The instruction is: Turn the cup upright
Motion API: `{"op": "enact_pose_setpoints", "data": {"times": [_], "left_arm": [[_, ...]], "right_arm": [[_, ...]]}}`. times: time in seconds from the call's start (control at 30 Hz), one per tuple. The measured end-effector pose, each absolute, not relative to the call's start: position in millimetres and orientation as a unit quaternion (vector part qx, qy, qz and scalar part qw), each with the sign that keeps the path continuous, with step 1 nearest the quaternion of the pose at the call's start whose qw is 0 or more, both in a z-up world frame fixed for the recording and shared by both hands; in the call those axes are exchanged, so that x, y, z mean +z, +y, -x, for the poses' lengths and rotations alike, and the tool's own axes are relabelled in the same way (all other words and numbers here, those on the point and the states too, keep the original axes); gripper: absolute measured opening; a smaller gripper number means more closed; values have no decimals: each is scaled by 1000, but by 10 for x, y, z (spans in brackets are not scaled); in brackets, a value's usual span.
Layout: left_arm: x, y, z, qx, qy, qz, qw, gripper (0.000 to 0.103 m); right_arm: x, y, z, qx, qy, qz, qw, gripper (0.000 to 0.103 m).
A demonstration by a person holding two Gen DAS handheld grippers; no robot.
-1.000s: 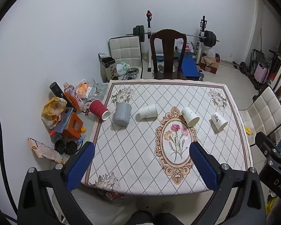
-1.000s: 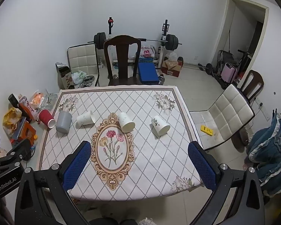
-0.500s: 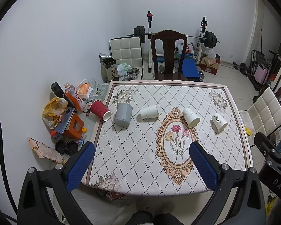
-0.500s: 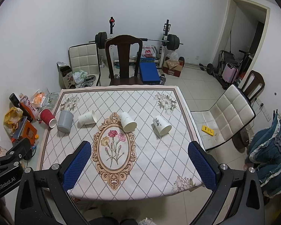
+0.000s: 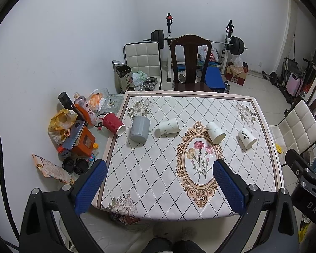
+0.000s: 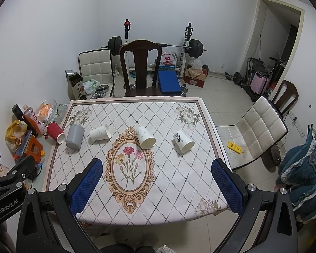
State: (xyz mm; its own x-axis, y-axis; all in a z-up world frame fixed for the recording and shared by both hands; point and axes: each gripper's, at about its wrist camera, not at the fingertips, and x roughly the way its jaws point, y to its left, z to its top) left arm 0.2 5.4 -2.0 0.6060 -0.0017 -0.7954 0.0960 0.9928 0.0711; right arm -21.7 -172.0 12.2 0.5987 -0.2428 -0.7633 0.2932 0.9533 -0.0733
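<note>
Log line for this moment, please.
left gripper: open, empty | right gripper: open, empty | cups: red cup, three white on sides; grey cup inverted | none gripped

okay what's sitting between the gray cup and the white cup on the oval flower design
One white paper cup lying on its side, between the gray cup and the oval-design cup. Both wrist views show it.

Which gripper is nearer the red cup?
Left. The left gripper hangs over the table's near-left side, closer to the red cup; the right gripper sits further right.
</note>
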Motion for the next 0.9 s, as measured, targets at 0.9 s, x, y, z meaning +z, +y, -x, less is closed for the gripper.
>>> {"op": "enact_pose_setpoints", "data": {"times": [0.9], "left_arm": [[97, 214, -37, -27, 441, -50, 896, 103]], "right_arm": [[207, -1613, 194, -147, 420, -26, 895, 103]]}}
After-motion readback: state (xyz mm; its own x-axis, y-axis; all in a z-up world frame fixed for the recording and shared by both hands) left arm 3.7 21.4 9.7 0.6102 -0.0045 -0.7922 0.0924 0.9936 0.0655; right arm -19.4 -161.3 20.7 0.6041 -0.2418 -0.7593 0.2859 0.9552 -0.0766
